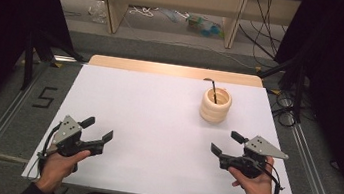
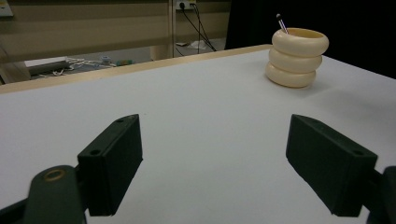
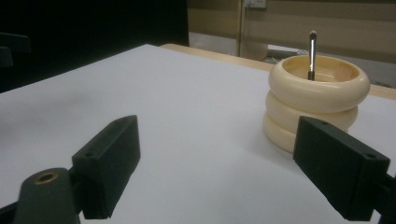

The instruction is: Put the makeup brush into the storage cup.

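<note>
Nearest the high view's camera, the person's two forearms come in over the near edge of the white table (image 1: 156,125), each hand wrapped around a gripper. The left gripper (image 1: 99,133) sits low over the near left part of the table, angled up and to the right, its jaws spread wide with nothing between them. The right gripper (image 1: 225,142) sits over the near right part, angled up and to the left, its jaws equally wide and empty; the right hand (image 1: 255,184) grips it from behind and below.

Just ahead of the right gripper and slightly to its right stands the cream ribbed holder (image 1: 216,105), three stacked rings in shape, upright, with a thin dark tool (image 1: 214,90) leaning inside it. In the right gripper view the holder (image 3: 317,100) rises near the right-hand jaw, apart from it. From the left gripper the holder (image 2: 297,58) stands far ahead to the right, near the table's far edge.

Bare tabletop lies between the two grippers and ahead of the left one.
</note>
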